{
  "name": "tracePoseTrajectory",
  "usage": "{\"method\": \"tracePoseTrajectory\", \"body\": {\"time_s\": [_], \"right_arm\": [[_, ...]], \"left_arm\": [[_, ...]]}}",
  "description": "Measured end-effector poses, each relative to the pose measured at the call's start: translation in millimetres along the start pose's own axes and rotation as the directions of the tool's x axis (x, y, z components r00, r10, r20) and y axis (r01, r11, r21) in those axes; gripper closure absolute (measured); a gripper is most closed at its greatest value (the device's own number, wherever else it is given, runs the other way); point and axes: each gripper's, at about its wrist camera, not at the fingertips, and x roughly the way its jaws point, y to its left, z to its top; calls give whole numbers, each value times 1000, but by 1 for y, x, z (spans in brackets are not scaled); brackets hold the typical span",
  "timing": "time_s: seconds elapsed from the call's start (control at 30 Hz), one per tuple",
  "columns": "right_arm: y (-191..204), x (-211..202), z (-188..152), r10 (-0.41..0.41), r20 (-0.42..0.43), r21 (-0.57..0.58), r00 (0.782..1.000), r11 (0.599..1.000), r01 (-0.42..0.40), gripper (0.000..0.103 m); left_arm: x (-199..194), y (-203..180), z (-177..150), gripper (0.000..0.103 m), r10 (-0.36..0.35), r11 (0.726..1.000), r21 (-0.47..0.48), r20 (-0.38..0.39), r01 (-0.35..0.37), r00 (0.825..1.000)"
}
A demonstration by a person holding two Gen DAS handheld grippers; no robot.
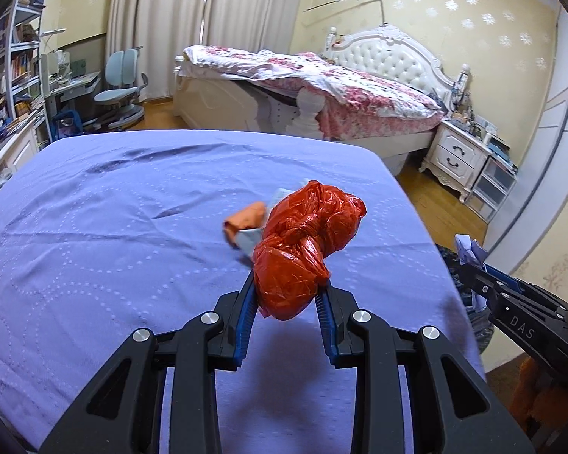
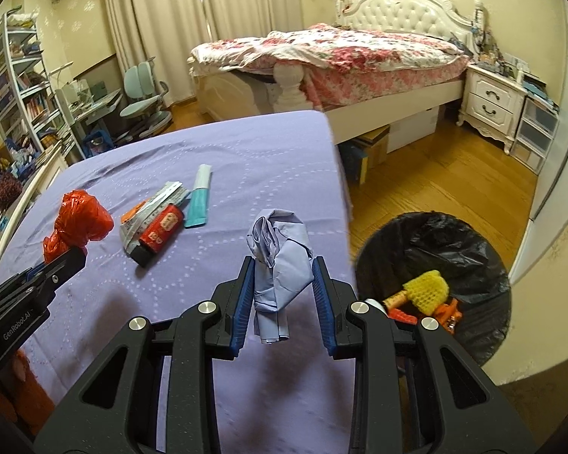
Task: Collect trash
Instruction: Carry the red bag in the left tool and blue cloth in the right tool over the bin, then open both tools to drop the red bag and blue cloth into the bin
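Observation:
My left gripper (image 1: 286, 283) is shut on a knotted red plastic bag (image 1: 306, 249), held above the purple-covered table (image 1: 113, 208). The same red plastic bag (image 2: 77, 223) and the left gripper (image 2: 72, 255) show at the left of the right wrist view. My right gripper (image 2: 284, 268) is shut on a crumpled pale blue paper wad (image 2: 280, 257), lifted over the table's right part; in the left wrist view the wad (image 1: 471, 249) shows at the right edge. Wrappers (image 2: 155, 219) and a teal sachet (image 2: 200, 198) lie on the table. A bin lined with a black bag (image 2: 435, 249) stands on the floor right of the table.
Inside the bin lie a yellow foam net (image 2: 428, 287) and orange scraps. A bed (image 2: 340, 56) with a floral quilt stands behind the table, a white nightstand (image 2: 492, 102) to its right. A desk chair (image 2: 144, 94) and bookshelves (image 2: 15, 87) are at the left.

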Motion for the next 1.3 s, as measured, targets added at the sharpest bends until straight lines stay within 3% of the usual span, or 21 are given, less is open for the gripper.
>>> {"method": "tracePoseTrajectory", "body": {"time_s": [0.4,0.7,1.3], "right_arm": [[-78,-21,-5,-131,40,97,991,987,127,73],[-126,-18,-4,-178,35,166,983,971,170,73],[-169,-3,-1,-209,18,224,978,954,200,73]], "left_arm": [[26,-92,1,72,-126,982,139,-24,129,992],[54,-143,3,72,-177,962,196,-77,189,981],[88,-198,-3,72,-157,938,292,-125,187,980]]}}
